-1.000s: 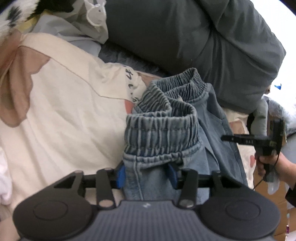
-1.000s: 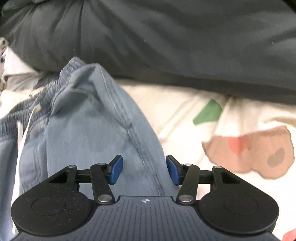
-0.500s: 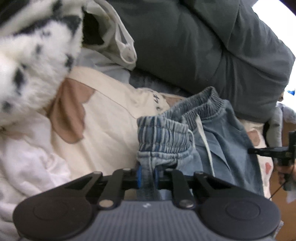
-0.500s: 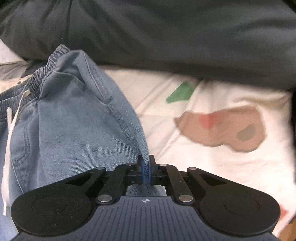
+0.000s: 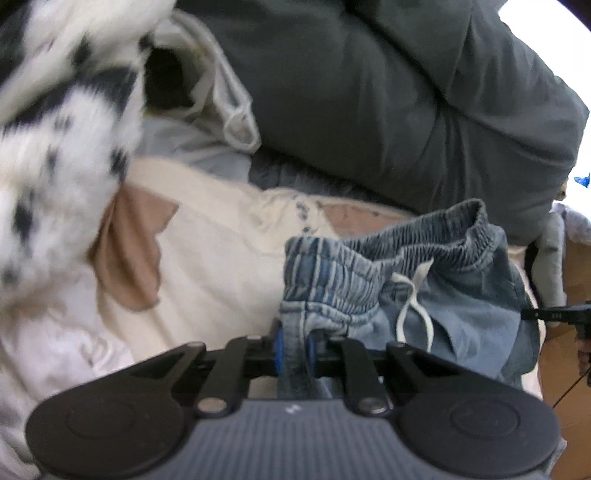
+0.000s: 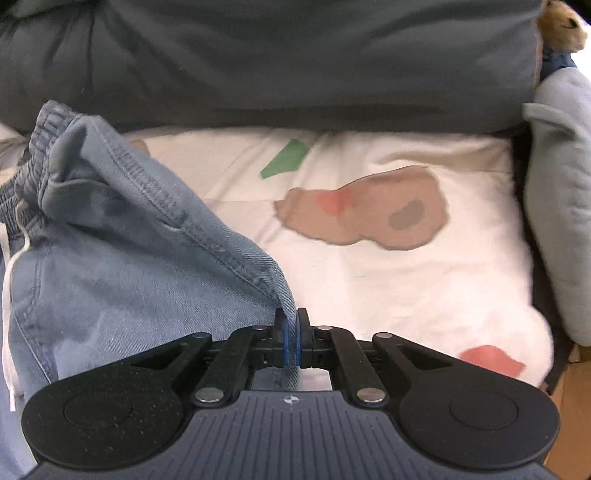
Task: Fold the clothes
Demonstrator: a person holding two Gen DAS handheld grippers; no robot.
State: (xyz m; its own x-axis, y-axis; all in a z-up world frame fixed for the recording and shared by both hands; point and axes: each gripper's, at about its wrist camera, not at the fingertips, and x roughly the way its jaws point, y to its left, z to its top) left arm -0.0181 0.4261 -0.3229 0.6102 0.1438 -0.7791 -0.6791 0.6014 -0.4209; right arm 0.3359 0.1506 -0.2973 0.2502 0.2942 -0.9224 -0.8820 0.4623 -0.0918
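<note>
On the cream bedspread (image 6: 406,288), both hand-held grippers pinch the denim shorts (image 6: 122,266).

Faded blue denim trousers (image 6: 110,266) (white drawstring (image 5: 413,306)) on cream sheet (image 6: 406,295)

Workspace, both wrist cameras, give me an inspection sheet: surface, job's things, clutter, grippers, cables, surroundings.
Surface: cream bedspread with brown, red and green patches.
Job's things: denim shorts, elastic waistband up, white drawstring hanging loose.
Clutter: spotted fleece, white garment, pale blue garment.
Grippers: left gripper clamped on the waistband end; right gripper clamped on a seamed denim edge.
Cables: thin dark cable under the right gripper, seen in the left view.
Surroundings: dark grey duvet behind; brown plush toy at top right.
</note>
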